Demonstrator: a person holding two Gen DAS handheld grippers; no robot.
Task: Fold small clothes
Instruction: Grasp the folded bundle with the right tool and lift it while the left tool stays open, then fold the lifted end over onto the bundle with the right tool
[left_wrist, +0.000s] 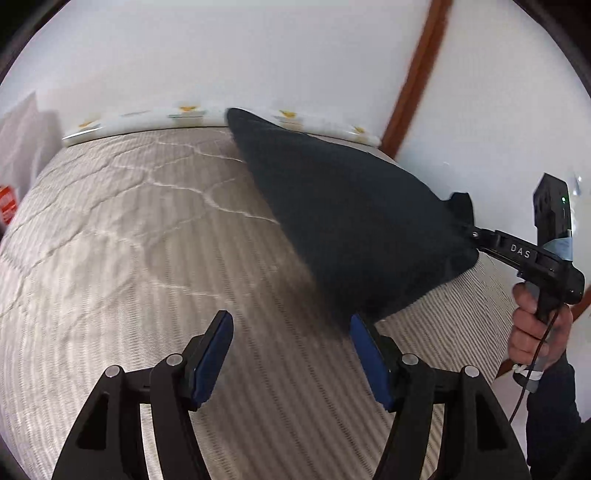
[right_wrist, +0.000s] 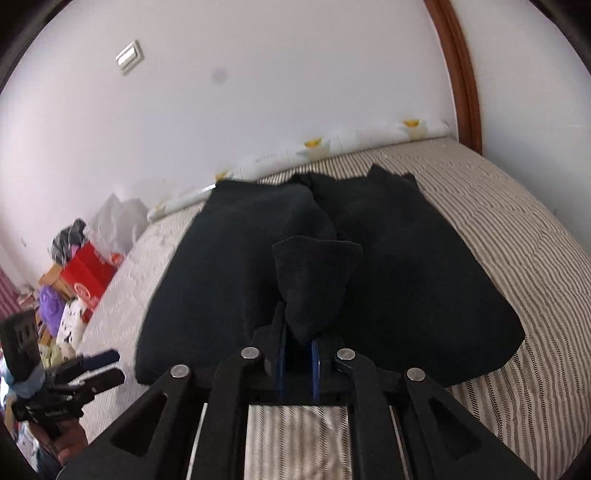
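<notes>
A small black garment (left_wrist: 343, 221) hangs stretched over the striped bed cover (left_wrist: 129, 258). My right gripper (left_wrist: 474, 232) is shut on one end of it and holds it lifted at the right. In the right wrist view the garment (right_wrist: 406, 266) spreads ahead and a bunched fold of it is pinched between the blue pads of my right gripper (right_wrist: 298, 343). My left gripper (left_wrist: 291, 332) is open and empty, its right pad (left_wrist: 364, 343) close beside the garment's lower edge. It also shows in the right wrist view (right_wrist: 107, 365), low at the left.
A white pillow with yellow flowers (left_wrist: 192, 112) lies along the bed's far edge by the white wall. A brown wooden frame (right_wrist: 461, 74) runs up at the right. Bags, a red box (right_wrist: 88, 277) and toys pile beside the bed at the left.
</notes>
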